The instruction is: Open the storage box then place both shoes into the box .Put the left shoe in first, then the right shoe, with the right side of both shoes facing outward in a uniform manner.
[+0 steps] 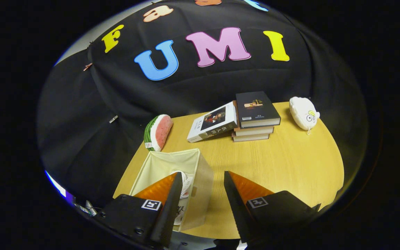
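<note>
**Open fingers waiting over the box**

The gripper [200, 194] is hanging with its fingers wide apart, holding nothing. Just left of them the storage box [172, 170] is sitting open, with a white shoe [185, 184] showing inside. Farther off, books [252, 118], a watermelon toy [158, 132] and a white plush [303, 113] are resting on the table [290, 163]. A bump could be tipping the soft box wall.
</note>
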The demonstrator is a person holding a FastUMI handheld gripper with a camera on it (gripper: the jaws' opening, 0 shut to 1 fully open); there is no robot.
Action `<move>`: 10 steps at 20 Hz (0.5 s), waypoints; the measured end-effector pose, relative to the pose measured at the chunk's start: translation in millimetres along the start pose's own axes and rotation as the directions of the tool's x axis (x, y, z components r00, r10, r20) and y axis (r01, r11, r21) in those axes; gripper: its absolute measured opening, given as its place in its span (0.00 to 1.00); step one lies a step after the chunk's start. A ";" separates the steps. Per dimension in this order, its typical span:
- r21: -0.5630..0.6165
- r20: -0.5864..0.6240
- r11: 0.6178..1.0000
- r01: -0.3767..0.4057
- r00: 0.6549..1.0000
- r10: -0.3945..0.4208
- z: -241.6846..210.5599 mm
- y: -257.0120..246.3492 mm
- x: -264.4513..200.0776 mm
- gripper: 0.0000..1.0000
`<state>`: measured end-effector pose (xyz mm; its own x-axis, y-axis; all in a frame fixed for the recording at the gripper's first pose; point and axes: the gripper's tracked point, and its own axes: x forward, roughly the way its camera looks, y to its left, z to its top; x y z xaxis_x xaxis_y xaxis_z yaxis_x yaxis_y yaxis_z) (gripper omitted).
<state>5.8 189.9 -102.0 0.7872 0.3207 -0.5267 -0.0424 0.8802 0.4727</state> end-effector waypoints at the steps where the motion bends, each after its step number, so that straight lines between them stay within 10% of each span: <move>1: -0.014 0.027 1.000 -0.002 1.000 0.002 10.9 -6.8 -4.0 0.75; 10: -0.178 0.345 0.982 0.067 0.938 -0.001 115.0 -86.0 -70.9 0.77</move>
<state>24.5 51.2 -24.0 0.9513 0.1790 -0.2509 -0.0984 0.9478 0.3031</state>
